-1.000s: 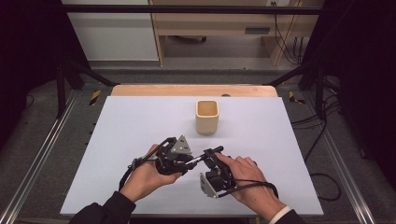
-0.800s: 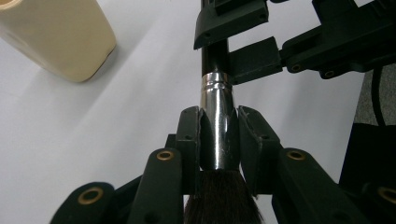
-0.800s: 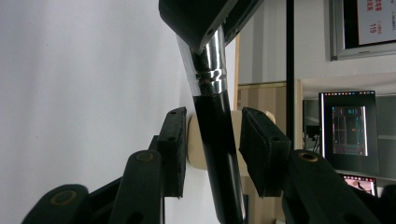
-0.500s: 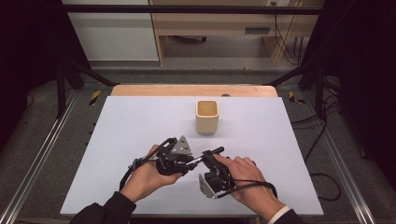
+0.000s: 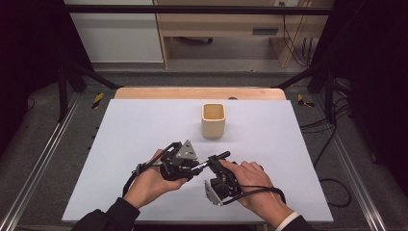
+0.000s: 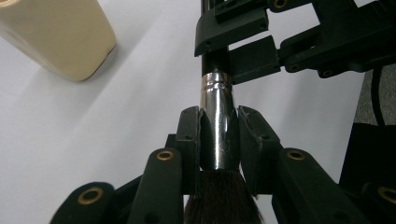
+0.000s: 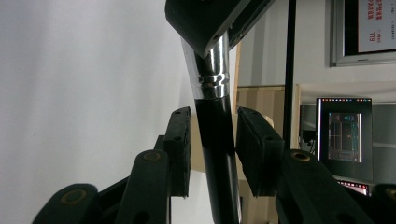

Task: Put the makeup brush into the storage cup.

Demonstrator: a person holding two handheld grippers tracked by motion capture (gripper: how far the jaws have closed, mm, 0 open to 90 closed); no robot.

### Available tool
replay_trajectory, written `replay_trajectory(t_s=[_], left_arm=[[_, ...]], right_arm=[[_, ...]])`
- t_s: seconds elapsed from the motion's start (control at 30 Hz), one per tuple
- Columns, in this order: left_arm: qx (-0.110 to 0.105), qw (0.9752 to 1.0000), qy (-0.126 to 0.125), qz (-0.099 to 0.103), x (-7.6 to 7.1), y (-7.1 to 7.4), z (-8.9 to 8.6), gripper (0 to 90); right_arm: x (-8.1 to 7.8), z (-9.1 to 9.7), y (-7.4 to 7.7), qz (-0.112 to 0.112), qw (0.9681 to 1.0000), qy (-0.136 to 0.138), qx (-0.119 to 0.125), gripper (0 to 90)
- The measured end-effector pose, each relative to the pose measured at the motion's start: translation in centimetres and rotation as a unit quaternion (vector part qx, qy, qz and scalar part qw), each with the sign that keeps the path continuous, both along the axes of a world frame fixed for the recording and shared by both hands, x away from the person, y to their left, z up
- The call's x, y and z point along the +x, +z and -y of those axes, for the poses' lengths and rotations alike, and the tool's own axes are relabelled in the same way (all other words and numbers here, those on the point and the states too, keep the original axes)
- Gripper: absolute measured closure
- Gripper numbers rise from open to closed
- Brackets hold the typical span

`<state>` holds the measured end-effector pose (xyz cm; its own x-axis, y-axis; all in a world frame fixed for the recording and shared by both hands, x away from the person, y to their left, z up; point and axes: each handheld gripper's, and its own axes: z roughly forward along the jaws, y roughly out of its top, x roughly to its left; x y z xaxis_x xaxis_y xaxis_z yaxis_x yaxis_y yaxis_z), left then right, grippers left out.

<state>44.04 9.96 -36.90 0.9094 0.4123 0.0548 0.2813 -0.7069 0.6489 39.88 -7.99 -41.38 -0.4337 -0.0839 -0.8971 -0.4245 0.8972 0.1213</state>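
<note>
The brush (image 6: pixel 218 126) hangs above the near middle of the table (image 5: pixel 144 125), at about six o'clock from the cup (image 5: pixel 213 120). My left gripper (image 6: pixel 218 140) is clamped on its silver ferrule. My right gripper (image 7: pixel 212 149) has just been closing around the black handle; the right-hand pad looks to touch, while a gap shows at the left one, so it has no firm hold yet. In the high view the brush's long axis runs from eight o'clock to two o'clock, bristles toward my left hand (image 5: pixel 151 185), handle tip toward the cup's side. I should finish squeezing squarely on the handle before the left lets go, keeping both hands quiet so the brush doesn't twist.
</note>
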Motion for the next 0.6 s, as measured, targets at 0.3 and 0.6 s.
replay_trajectory(t_s=[0.3,0.6], left_arm=[[-0.002,1.0,-0.001,0.0,0.01,-0.06,0.07,70.8],[0.0,1.0,-0.002,-0.002,0.0,-0.08,0.08,70.8]], right_arm=[[0.06,-0.03,-0.06,0.0,1.0,0.0,0.0,66.1],[0.1,0.0,-0.15,-0.002,1.0,-0.001,-0.002,67.9]])
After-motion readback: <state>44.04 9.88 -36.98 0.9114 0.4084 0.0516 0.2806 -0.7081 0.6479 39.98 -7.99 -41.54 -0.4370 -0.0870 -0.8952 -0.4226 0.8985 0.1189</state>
